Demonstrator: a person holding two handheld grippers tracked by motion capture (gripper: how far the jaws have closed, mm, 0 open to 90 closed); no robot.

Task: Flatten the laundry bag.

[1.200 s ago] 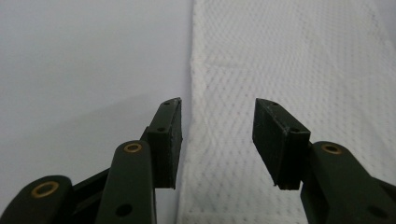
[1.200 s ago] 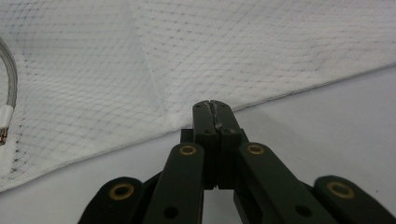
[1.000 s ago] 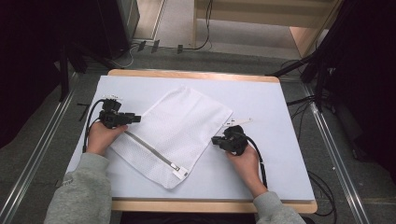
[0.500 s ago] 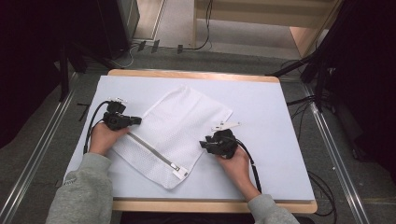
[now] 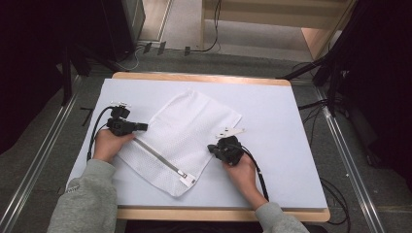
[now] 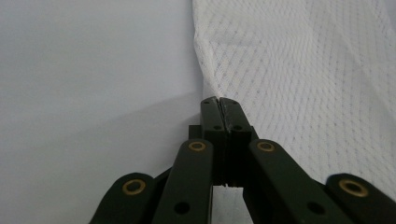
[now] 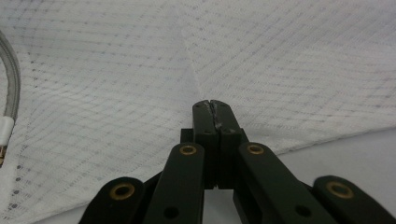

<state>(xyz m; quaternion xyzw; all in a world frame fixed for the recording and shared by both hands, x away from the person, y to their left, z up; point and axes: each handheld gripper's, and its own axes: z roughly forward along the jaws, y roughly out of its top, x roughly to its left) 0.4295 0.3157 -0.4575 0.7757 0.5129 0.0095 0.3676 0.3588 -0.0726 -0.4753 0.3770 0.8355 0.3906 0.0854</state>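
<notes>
White mesh bag [image 5: 187, 133] flat on table [image 5: 282, 111], mid-left, turned diagonal, zipper [image 5: 158, 158] along near-left edge. Left gripper [image 5: 141, 127] at bag's left corner, jaws just closed, pressed together on mesh edge [image 6: 219, 103]. Right gripper [image 5: 212, 148] at bag's right edge, jaws just closed, pinching mesh fold [image 7: 211, 105]. Both hands low on table

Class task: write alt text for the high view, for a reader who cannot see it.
A white mesh bag with a zipper lies slanted on a white table. A person's hands press a shut hand-held gripper to each side: left by the zipper's end, right at the opposite edge.
</notes>
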